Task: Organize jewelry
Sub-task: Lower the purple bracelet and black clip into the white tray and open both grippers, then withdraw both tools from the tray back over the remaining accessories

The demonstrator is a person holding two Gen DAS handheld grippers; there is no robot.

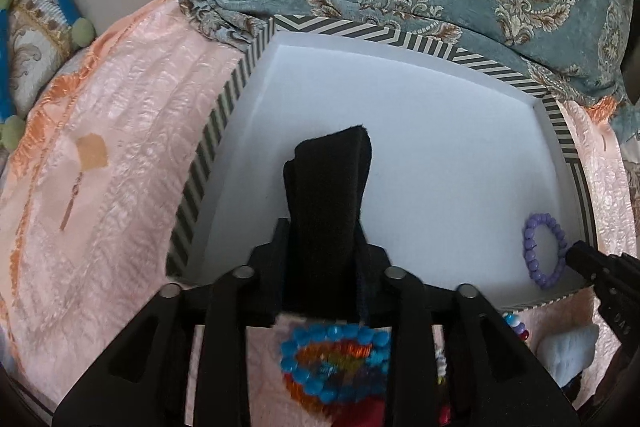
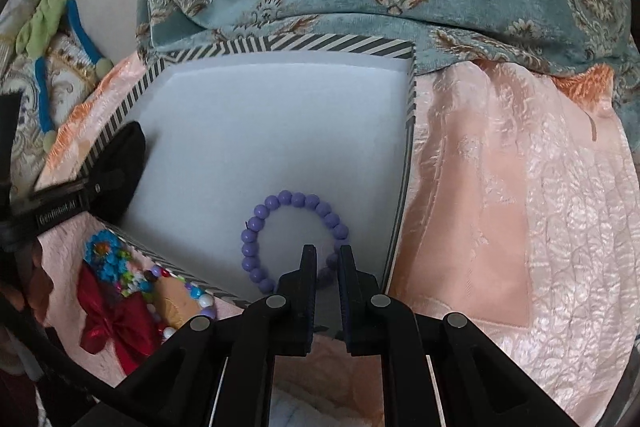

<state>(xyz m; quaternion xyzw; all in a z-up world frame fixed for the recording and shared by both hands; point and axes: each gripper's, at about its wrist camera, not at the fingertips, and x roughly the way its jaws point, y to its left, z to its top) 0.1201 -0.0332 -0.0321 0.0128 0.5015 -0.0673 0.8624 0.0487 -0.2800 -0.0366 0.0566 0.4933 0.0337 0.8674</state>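
One purple bracelet (image 2: 294,241) in striped box (image 2: 410,163); left gripper (image 1: 322,227) clamps black cloth (image 1: 326,187); right gripper (image 2: 326,259) narrowly parted.

Purple bracelet (image 2: 294,239) of glossy smooth beads; box (image 2: 280,45) of matt striped card; black cloth (image 1: 326,211) soft, napped; pink bedspread (image 2: 520,207) shiny, quilted satin.

text: "GenRobot.AI" | on: left gripper (image 2: 60,213) body, right wrist view | other marks: unreadable

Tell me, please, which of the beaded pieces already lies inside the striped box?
The purple bead bracelet, on the box's white floor; the multicoloured beads lie outside.
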